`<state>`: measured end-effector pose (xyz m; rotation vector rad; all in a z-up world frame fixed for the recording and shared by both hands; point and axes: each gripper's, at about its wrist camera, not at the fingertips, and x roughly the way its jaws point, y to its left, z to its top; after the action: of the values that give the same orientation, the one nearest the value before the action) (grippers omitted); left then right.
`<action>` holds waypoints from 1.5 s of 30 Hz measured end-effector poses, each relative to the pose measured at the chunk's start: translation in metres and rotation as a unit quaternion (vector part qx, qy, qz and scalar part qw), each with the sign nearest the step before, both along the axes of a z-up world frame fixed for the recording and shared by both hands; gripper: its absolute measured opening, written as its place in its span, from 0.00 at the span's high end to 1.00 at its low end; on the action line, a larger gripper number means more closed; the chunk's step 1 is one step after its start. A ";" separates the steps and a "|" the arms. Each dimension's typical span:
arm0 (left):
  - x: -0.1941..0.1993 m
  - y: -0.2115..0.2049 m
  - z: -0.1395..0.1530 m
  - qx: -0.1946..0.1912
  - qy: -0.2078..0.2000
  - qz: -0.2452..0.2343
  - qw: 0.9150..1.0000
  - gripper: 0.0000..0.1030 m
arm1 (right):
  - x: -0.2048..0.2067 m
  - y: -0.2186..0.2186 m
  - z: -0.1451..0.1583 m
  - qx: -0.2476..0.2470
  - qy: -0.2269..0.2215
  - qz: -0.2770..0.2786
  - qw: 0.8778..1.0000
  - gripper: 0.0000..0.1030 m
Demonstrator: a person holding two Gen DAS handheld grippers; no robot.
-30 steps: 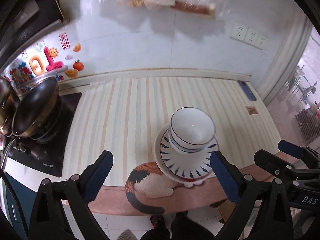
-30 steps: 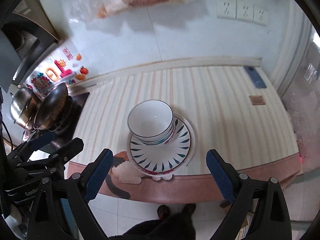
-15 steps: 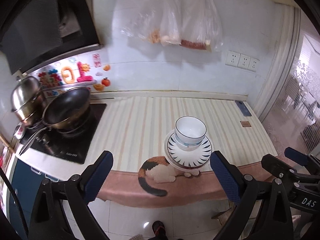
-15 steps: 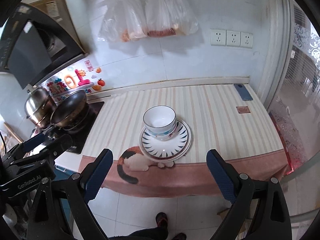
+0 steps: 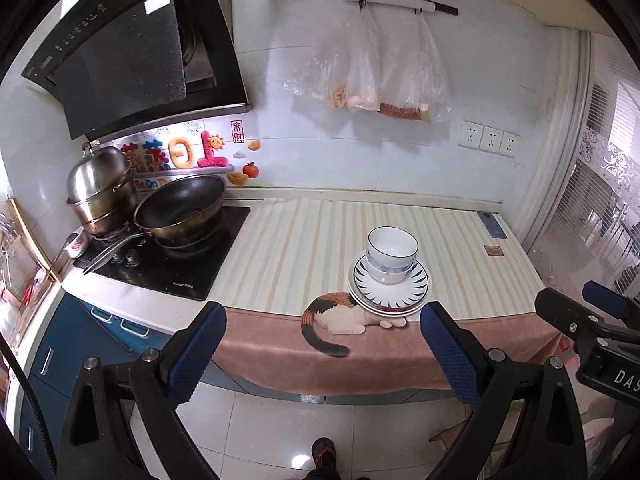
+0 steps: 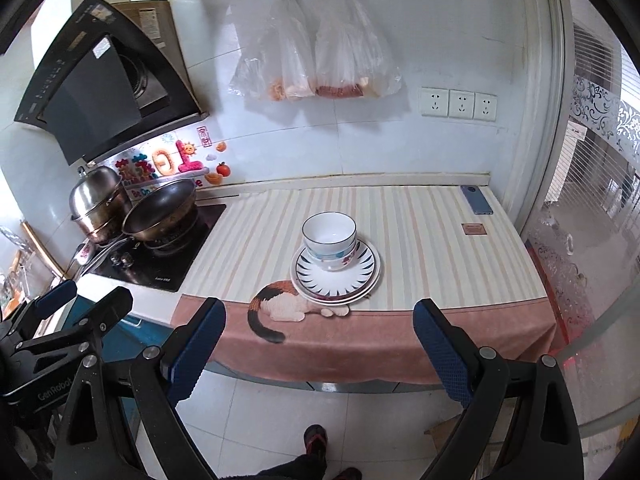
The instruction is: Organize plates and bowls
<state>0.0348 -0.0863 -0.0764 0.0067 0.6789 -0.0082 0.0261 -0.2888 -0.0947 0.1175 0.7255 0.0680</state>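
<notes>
Near the front edge of the striped tabletop, white bowls with thin dark rims sit nested one inside another on a stack of white plates with blue ray patterns. That stack rests partly over a calico cat picture printed on the cloth's pink border. Both tools hang well back from the tabletop, above the tiled floor. The left hand-held gripper has its blue-padded fingers spread wide and empty; the right hand-held gripper is likewise wide apart, holding nothing. On the black stove at left stand a dark wok and a steel pot.
</notes>
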 end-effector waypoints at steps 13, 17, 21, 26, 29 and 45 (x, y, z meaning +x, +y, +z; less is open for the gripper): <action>-0.030 0.011 0.009 0.000 -0.022 0.014 1.000 0.03 | -0.033 0.014 0.015 -0.023 -0.019 0.010 0.999 0.06; -0.033 0.015 0.011 -0.002 -0.027 0.015 1.000 0.03 | -0.033 0.014 0.018 -0.025 -0.022 0.008 0.999 0.06; -0.035 0.017 0.013 -0.001 -0.032 0.012 0.999 0.03 | -0.033 0.014 0.018 -0.025 -0.024 0.009 0.999 0.06; -0.037 0.018 0.014 0.000 -0.033 0.007 0.999 0.03 | -0.033 0.016 0.021 -0.027 -0.028 0.006 0.999 0.06; -0.036 0.021 0.015 -0.002 -0.034 0.005 0.999 0.03 | -0.033 0.016 0.022 -0.029 -0.031 0.003 0.999 0.06; -0.036 0.022 0.021 -0.008 -0.039 -0.014 0.999 0.03 | -0.043 0.016 0.027 -0.033 -0.036 -0.016 0.999 0.06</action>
<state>-0.0010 -0.0641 -0.0553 0.0013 0.5998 -0.0395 -0.0170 -0.2731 -0.0680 0.0635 0.6522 0.0174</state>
